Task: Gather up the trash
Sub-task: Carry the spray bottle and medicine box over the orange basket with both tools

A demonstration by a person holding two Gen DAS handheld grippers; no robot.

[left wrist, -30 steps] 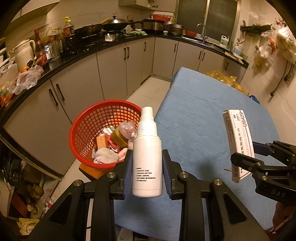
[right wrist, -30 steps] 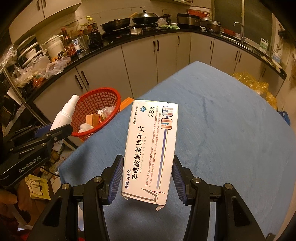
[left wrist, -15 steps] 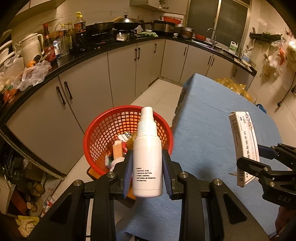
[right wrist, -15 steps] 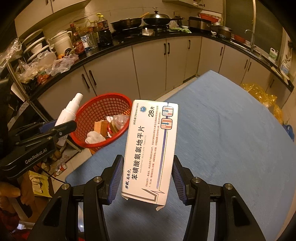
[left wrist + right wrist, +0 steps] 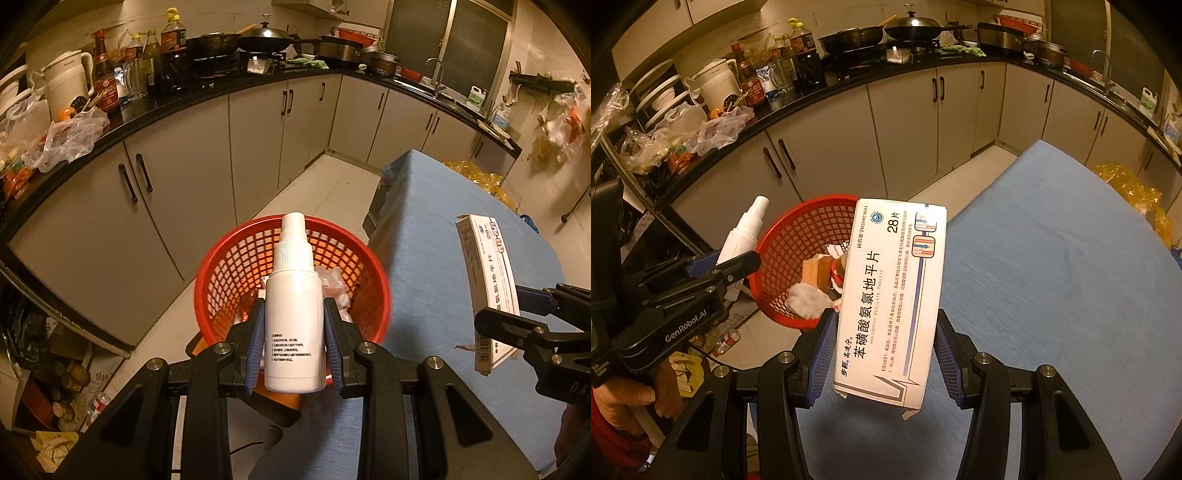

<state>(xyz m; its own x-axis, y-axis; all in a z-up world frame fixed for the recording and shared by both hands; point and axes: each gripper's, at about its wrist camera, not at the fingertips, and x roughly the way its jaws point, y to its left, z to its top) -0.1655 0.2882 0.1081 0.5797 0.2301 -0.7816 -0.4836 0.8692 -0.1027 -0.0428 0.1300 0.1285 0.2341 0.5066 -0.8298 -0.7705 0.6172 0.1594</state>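
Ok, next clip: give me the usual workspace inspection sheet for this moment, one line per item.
Surface: table under a blue cloth, bare where visible.
Job's things: white spray bottle and white tablet box, both held up; red mesh basket on the floor beside the table, already holding scraps.
Clutter: bottles, kettle, pans and plastic bags along the black countertop; cans and paper on the floor at left.
Grippers: left claw shut on the spray bottle in front of the basket; right claw shut on the tablet box.
Cables: thin dark one on the floor, lower left in the right wrist view.
Surroundings: grey kitchen cabinets, sink, tiled floor.
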